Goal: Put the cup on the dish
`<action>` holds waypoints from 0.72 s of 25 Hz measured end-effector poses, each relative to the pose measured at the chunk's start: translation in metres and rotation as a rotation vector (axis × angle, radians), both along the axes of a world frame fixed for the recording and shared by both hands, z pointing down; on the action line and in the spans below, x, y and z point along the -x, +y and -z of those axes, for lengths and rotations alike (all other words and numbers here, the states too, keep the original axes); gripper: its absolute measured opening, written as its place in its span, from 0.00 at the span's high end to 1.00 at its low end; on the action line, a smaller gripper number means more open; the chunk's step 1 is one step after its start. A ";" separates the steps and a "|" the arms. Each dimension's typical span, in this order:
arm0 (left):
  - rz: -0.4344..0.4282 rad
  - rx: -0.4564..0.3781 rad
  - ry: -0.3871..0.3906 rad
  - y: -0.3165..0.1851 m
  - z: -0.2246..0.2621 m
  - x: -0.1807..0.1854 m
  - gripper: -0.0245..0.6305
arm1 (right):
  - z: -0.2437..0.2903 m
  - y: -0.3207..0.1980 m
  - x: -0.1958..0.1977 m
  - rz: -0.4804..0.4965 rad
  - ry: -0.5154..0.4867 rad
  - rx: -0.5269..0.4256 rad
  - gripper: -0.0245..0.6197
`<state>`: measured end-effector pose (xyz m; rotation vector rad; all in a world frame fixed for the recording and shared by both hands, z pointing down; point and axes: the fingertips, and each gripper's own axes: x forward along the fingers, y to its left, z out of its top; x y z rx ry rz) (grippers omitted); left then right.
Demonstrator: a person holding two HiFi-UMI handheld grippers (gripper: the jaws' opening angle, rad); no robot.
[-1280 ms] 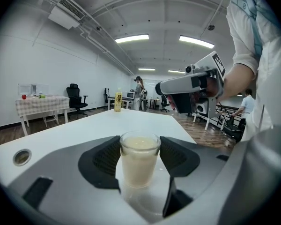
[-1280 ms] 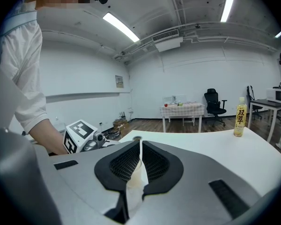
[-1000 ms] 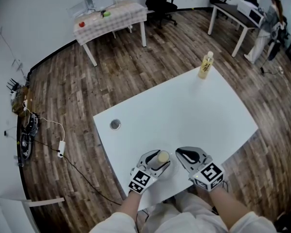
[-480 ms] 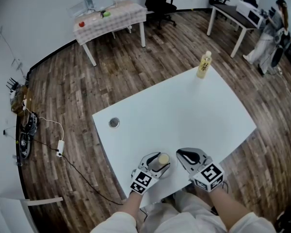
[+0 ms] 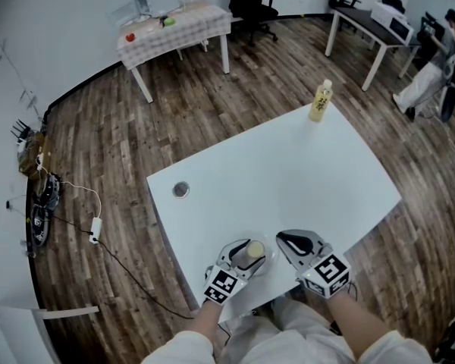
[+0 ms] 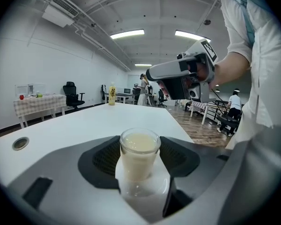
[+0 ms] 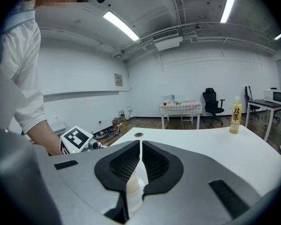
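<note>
Yellow-labelled bottle (image 7: 235, 108) reads 双萃. My left tool (image 6: 139, 146) grasps the cup (image 6: 139, 162) of creamy liquid, which stands on the white dish (image 6: 147, 190) on the desk (image 6: 79, 125); my right tool (image 7: 140, 149) is clenched, empty.

Head view: looked steeply down from high above the tabletop (image 5: 288, 173).
Left gripper view: sat low and close behind its jaws, facing across the tabletop.
Right gripper view: likewise low, along its jaws.
Shared by all: tabletop, bottle (image 5: 321, 101), cup (image 6: 139, 156).

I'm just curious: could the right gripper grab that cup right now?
Probably not: the left gripper has its jaws clasped on both sides of the cup, and the right gripper has its jaws shut.
</note>
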<state>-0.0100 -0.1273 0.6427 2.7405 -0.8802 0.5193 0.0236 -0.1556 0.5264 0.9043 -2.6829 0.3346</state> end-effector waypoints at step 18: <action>0.004 -0.005 0.017 -0.001 0.001 -0.001 0.56 | 0.000 0.006 -0.002 -0.006 -0.001 0.005 0.91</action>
